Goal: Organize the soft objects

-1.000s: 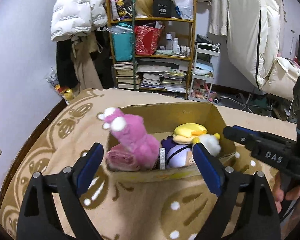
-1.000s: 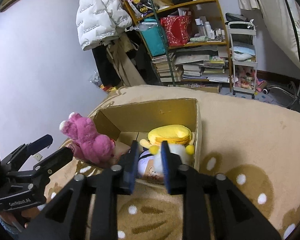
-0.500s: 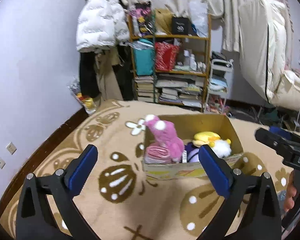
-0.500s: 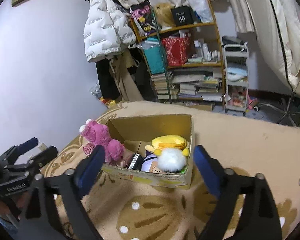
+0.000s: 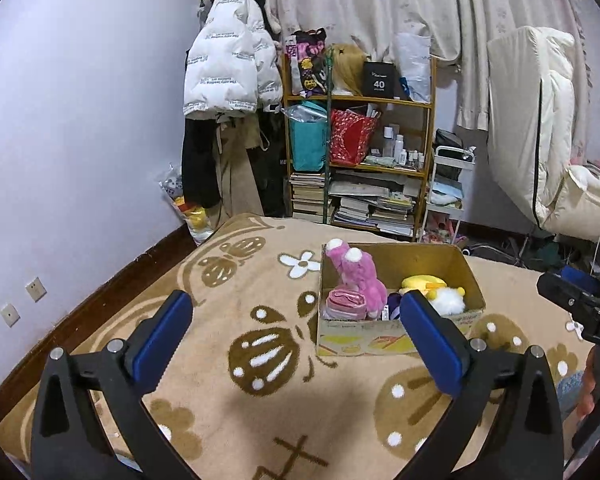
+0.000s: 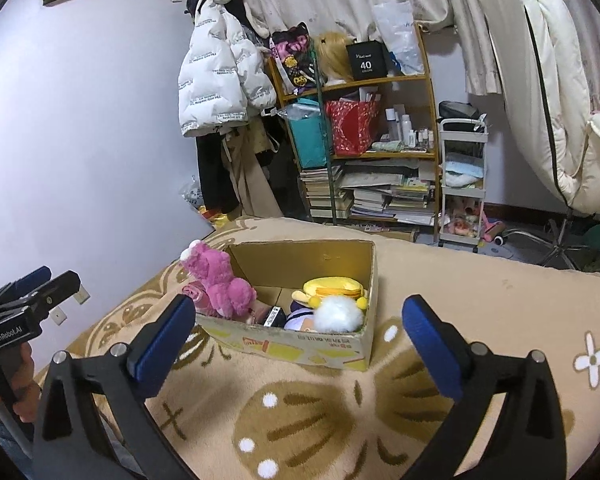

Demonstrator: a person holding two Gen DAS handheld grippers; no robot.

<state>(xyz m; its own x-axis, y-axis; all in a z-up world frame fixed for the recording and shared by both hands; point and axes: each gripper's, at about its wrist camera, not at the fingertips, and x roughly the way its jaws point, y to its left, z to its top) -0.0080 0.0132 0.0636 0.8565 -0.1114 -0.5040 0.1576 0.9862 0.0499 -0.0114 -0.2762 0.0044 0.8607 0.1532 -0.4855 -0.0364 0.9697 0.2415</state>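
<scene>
A pink plush bear (image 5: pixel 356 276) leans upright in the left end of an open cardboard box (image 5: pixel 396 334), its head rising above the rim, with a folded pink cloth (image 5: pixel 346 304) tucked against its front. In the right end lie a yellow plush toy (image 6: pixel 334 287) and a white fluffy pompom (image 6: pixel 338 312), with a purple-clad doll (image 6: pixel 300 319) between them and the bear. The box rests on a beige blanket (image 5: pixel 240 304) patterned with brown butterflies and white flowers. The left gripper (image 5: pixel 296 336) hangs in front of the box, jaws spread wide and holding nothing; the right gripper (image 6: pixel 296 336) is likewise wide open and empty, apart from the box. Behind stand a wooden shelf (image 6: pixel 380 152) stacked with books and bags, a white puffer jacket (image 5: pixel 228 68) hanging beside it, and a small white cart (image 6: pixel 462 184).
</scene>
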